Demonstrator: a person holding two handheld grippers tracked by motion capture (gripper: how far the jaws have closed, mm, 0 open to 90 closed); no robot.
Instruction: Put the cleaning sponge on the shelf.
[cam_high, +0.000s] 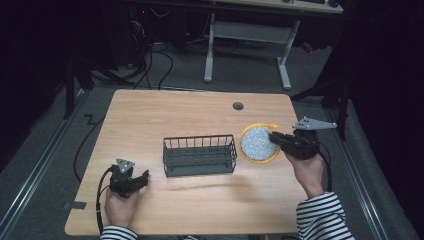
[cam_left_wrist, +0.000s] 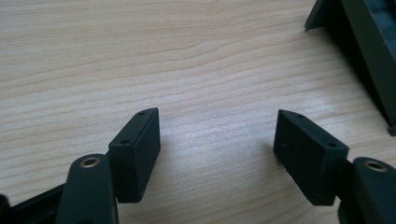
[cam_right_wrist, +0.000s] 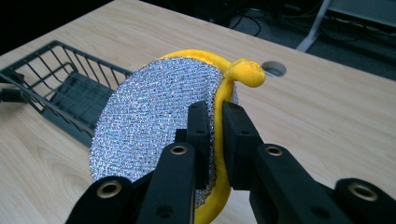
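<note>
Two grippers on the go here. The right gripper (cam_high: 276, 136) is clenched on a round yellow-rimmed scrubbing pad with a glittery silver mesh face (cam_high: 259, 143) — in the right gripper view its jaws pinch the yellow rim (cam_right_wrist: 219, 105) edge-on, with the silver side facing the left of that view and a little yellow loop (cam_right_wrist: 248, 72) sticking up at the top of the pad. The pad is lifted clear of the light wooden table (cam_high: 200, 115), near its right edge, just beside the right end of a dark wire-mesh basket (cam_high: 199, 154) that sits in the middle of the tabletop.

The left gripper (cam_high: 142, 178) is down at the near left corner (well apart from the basket's left end), jaws released and spread wide — nothing but bare wood grain between them in the left gripper view, with a dark corner of the basket (cam_left_wrist: 369, 51) at the right of that view. Striped sleeves (cam_high: 320, 217) come in from the bottom edge.
</note>
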